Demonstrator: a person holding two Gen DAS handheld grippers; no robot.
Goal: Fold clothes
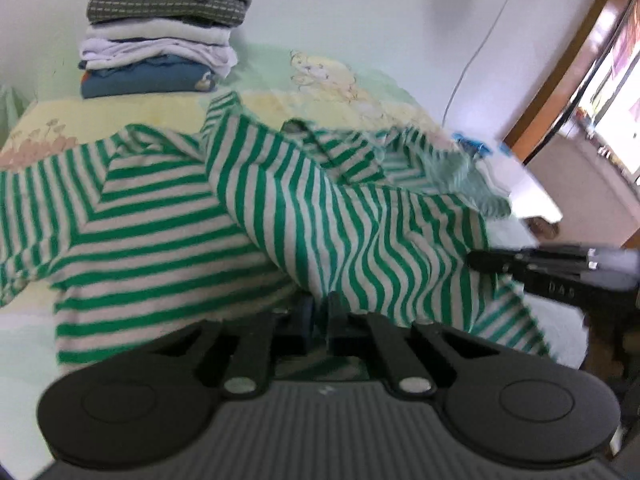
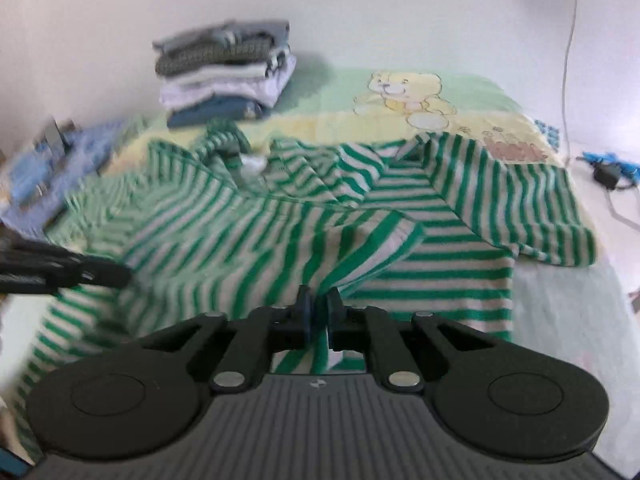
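A green-and-white striped shirt (image 1: 168,216) lies spread and rumpled on the bed, collar toward the far side. My left gripper (image 1: 318,300) is shut on its near hem, with cloth draped over the fingers. In the right wrist view the same striped shirt (image 2: 420,216) rises in a pulled-up fold to my right gripper (image 2: 318,298), which is shut on that fold near the hem. The right gripper (image 1: 480,260) also shows at the right edge of the left view, its tip against the cloth. The left gripper (image 2: 116,274) appears at the left edge of the right view.
A stack of folded clothes (image 1: 160,36) stands against the wall at the back, also the stack (image 2: 224,72) in the right view. The bed has a pale green and yellow teddy-bear blanket (image 2: 404,92). A blue patterned cloth (image 2: 52,164) lies at the left; a cable and black device (image 2: 608,172) at the right.
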